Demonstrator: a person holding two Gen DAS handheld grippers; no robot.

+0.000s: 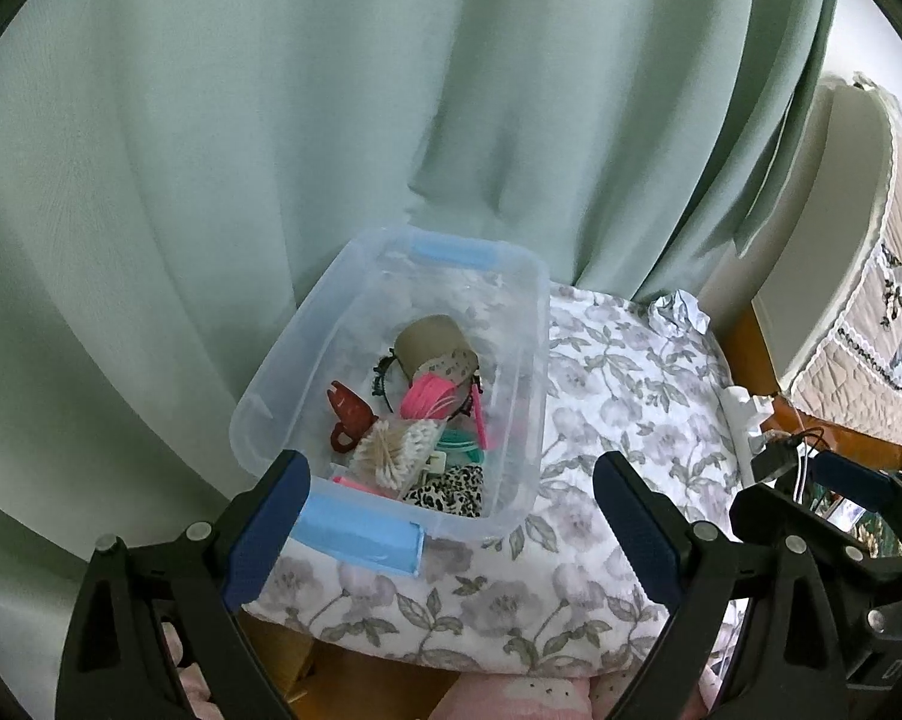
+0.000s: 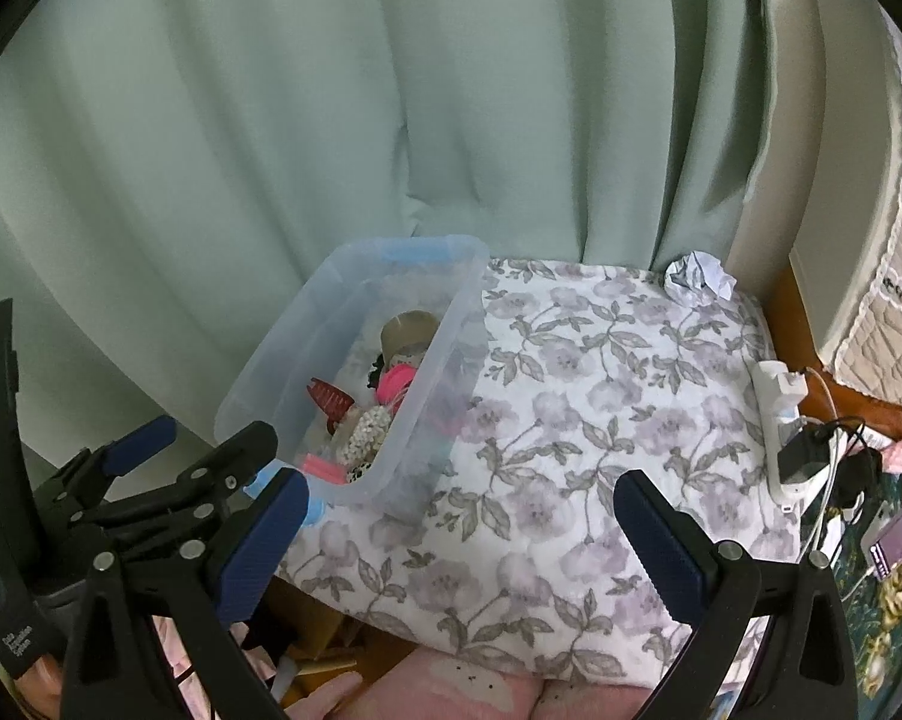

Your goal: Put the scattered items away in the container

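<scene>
A clear plastic container (image 1: pixel 306 354) with blue latches sits on a floral quilt (image 1: pixel 619 384), at its left side by the curtain. Inside lie a cardboard tape roll (image 1: pixel 429 342), a pink cord bundle (image 1: pixel 429 399), a dark red hair claw (image 1: pixel 348 414), cotton swabs (image 1: pixel 390 450) and a leopard scrunchie (image 1: pixel 451 489). A crumpled paper ball (image 2: pixel 700 277) lies at the quilt's far right corner. My left gripper (image 1: pixel 451 492) is open and empty over the container's near end. My right gripper (image 2: pixel 460 516) is open and empty over the quilt; the container (image 2: pixel 438 324) is to its left.
A pale green curtain (image 1: pixel 330 120) hangs behind. A white power strip (image 2: pixel 781 408) with a black charger and cables lies right of the quilt, with a phone (image 2: pixel 898 525) beyond. A white cabinet (image 1: pixel 823 210) stands at the right. The left gripper (image 2: pixel 168 468) shows in the right wrist view.
</scene>
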